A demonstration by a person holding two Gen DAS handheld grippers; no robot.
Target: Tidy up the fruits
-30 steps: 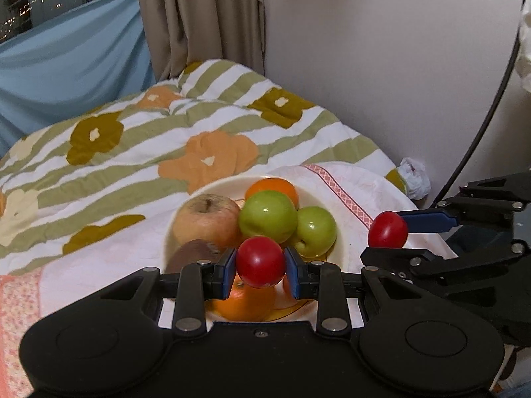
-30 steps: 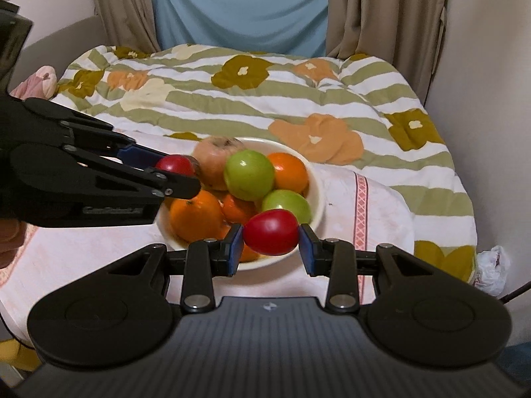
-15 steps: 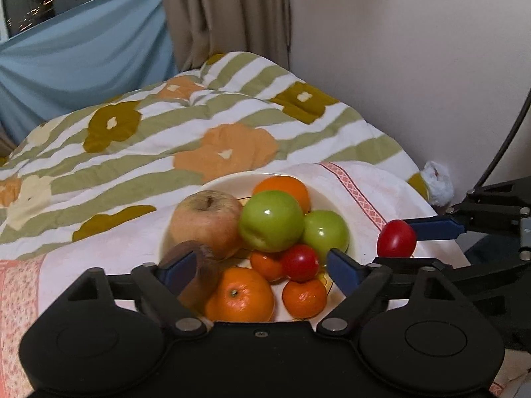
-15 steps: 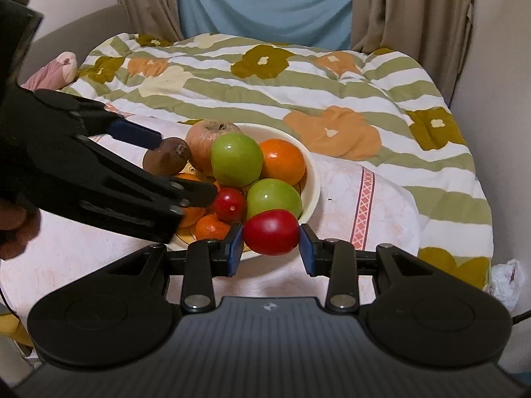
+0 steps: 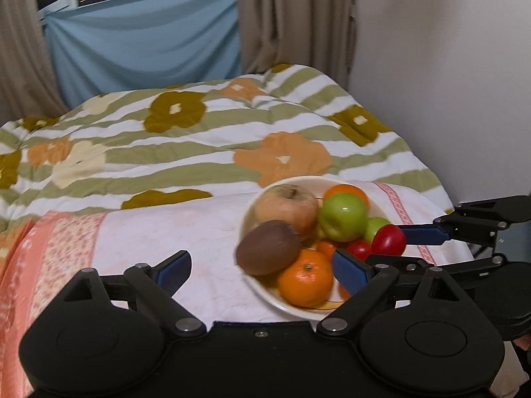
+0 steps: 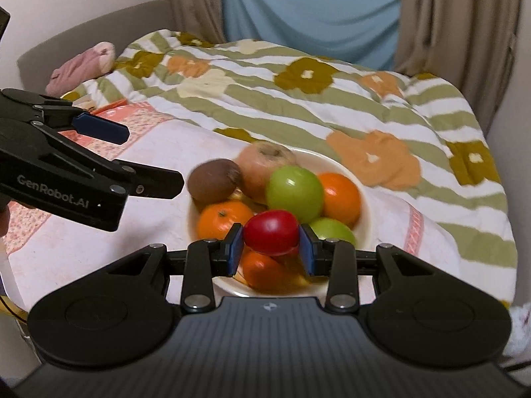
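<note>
A big bed quilt [image 5: 199,152] with green stripes and flowers fills most of the room, and a pale pink cloth [image 5: 186,232] lies over its near end. On the cloth sits a cream bowl [image 6: 363,199] piled with fruit: a big pale apple [image 6: 265,162], a green apple [image 6: 295,192], a brown kiwi [image 6: 214,180] and some oranges, one of them a small orange [image 5: 305,277] at the front. The left gripper [image 5: 262,268] has just let go of its little red tomato [image 5: 358,248], which a second ago was pinched between its blue pads. Now that tomato lies in the bowl among the other fruit, and the left jaws are opening wide with nothing pressed between them; the kiwi and the small orange only show in the gap. The gripper has also pulled back and swung to the side of the bowl. So one fruit is put away. The right gripper [image 6: 271,248] is still pressed tight on the other red tomato [image 6: 271,232] and holds it just over the near side of the bowl. I think this tomato goes in next. The pile is tall, so it could roll off if it lands on top of a round fruit.
</note>
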